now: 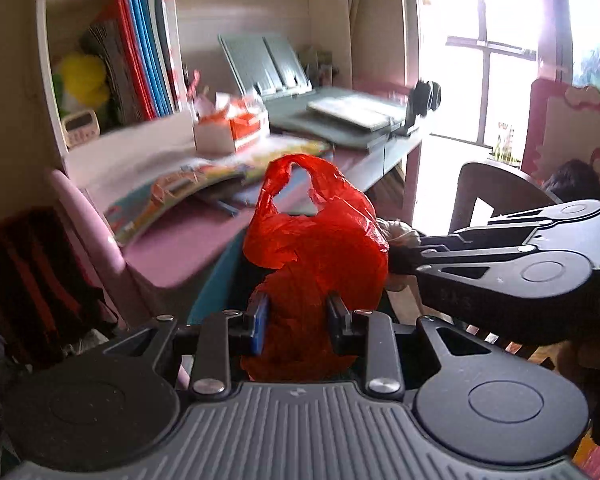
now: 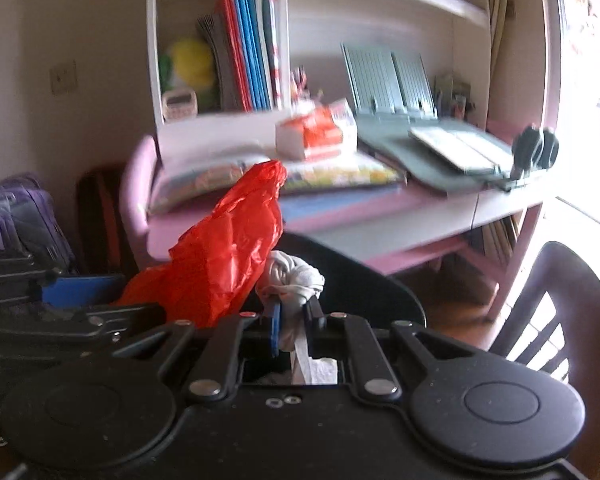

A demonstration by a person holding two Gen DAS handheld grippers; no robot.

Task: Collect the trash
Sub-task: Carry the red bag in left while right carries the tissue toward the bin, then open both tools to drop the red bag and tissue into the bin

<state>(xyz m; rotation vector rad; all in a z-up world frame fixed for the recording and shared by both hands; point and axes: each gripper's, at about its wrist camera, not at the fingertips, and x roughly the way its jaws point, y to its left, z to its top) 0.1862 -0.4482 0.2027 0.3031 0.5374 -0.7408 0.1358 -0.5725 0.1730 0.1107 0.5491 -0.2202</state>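
Pink desk (image 1: 172, 256) and bookshelf behind; we hold bag and trash in front.
Red plastic bag (image 1: 312, 248) stands long-axis upright, handle loop at 12 o'clock, clamped between our left gripper (image 1: 298, 320) pads. Right gripper (image 2: 296, 314) pinches a crumpled white tissue wad (image 2: 294, 274), just at 3 o'clock of the bag, touching it. Bag contents: cannot tell.
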